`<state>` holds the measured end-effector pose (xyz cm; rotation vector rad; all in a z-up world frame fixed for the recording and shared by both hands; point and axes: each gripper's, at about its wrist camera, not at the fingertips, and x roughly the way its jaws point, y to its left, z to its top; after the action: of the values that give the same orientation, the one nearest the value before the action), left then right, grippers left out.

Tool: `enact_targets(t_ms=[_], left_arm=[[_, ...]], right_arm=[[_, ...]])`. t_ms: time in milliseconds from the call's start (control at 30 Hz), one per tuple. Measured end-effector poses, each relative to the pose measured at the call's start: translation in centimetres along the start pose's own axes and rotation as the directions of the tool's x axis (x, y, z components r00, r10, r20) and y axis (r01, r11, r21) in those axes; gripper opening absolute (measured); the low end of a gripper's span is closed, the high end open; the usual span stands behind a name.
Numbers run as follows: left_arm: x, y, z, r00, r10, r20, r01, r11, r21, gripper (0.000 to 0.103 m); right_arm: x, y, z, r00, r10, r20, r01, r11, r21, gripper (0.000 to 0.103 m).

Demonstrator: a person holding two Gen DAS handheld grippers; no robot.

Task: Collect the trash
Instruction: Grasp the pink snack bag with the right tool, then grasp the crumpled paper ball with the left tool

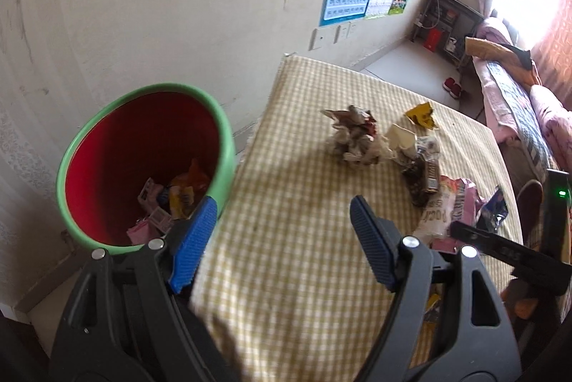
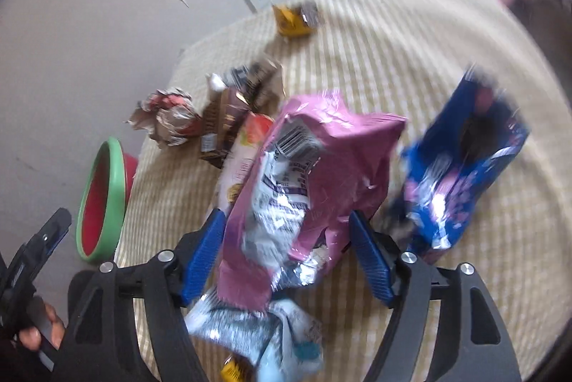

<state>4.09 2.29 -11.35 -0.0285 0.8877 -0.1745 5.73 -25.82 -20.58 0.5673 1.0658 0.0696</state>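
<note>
right claw [image 2: 286,232]: apart | pink wrapper [image 2: 321,167]: between its fingers | left claw [image 1: 282,224]: apart, empty

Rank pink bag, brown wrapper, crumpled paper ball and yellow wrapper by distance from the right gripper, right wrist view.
From the right gripper:
1. Pink bag, between the open fingers.
2. Brown wrapper, beyond it, left.
3. Crumpled paper ball, farther left, towards the table edge.
4. Yellow wrapper, far end, near the wall.

- left claw [image 1: 284,221]: jaws apart, empty, angled downward
- right claw [image 2: 287,239]: jaws apart, angled downward
- fingers [image 2: 34,333] wrapped on left claw handle
</note>
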Motion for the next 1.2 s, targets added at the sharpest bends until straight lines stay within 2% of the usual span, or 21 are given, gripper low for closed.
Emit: enact_targets(t_ms=[67, 100, 200, 433, 667, 833, 900, 933, 1000, 1067, 1200], left_arm=[[0.3, -0.6, 0.1, 1.000, -0.004, -0.003, 0.004, 1.000, 0.007, 0.074], [0.4, -1.0, 0.2, 1.000, -0.006, -0.003, 0.006, 1.000, 0.013, 0.074], [0.9, -2.2, 0.7, 1.000, -0.014, 0.001, 0.014, 1.000, 0.028, 0.074], [4.8, -4.8, 3.5, 0.997, -0.075, -0.024, 0.075, 0.997, 0.003, 0.074], [11.0, -6.1, 6.1, 0.995, -0.064, -0.081, 0.059, 0.996, -0.071, 0.074], [14.4, -6.8, 6.4, 0.990, -0.016, -0.140, 0.011, 0.999, -0.035, 0.074], [15.7, -6.6, 6.2, 0.984, -0.024, -0.177, 0.016, 0.999, -0.043, 0.074], [15.9, -6.6, 6.2, 0.983, -0.034, -0.182, 0.026, 0.999, -0.048, 0.073], [15.8, -6.9, 6.2, 0.982, -0.045, -0.183, 0.040, 0.999, -0.031, 0.058], [15.2, -7.4, 6.3, 0.984, -0.036, -0.177, 0.038, 0.999, 0.010, 0.049], [13.2, -7.5, 5.9, 0.988, -0.055, -0.146, 0.060, 0.998, 0.030, 0.043]], right_arm=[[-0.1, -0.6, -0.1, 1.000, 0.020, 0.012, -0.020, 1.000, 0.013, 0.074], [-0.2, -0.6, -0.1, 1.000, 0.027, 0.014, -0.027, 1.000, 0.008, 0.068], [-1.3, -0.7, -0.1, 0.998, 0.055, 0.037, -0.054, 0.998, -0.009, 0.032], [-4.5, -0.2, -0.2, 0.987, 0.097, 0.127, -0.088, 0.994, -0.071, 0.030], [-5.7, -0.4, -0.3, 0.981, 0.082, 0.175, -0.064, 0.993, -0.104, 0.031], [-5.4, -0.8, 0.0, 0.981, 0.095, 0.172, -0.076, 0.991, -0.114, 0.031], [-5.5, -0.6, -0.1, 0.980, 0.101, 0.172, -0.079, 0.989, -0.126, 0.031], [-5.5, -0.5, -0.2, 0.979, 0.104, 0.173, -0.081, 0.988, -0.134, 0.031], [-5.5, -0.2, -0.2, 0.979, 0.109, 0.174, -0.084, 0.986, -0.146, 0.031], [-5.5, -0.1, -0.3, 0.978, 0.113, 0.175, -0.086, 0.984, -0.154, 0.031], [-5.7, 0.1, -0.4, 0.976, 0.118, 0.185, -0.088, 0.983, -0.161, 0.031]])
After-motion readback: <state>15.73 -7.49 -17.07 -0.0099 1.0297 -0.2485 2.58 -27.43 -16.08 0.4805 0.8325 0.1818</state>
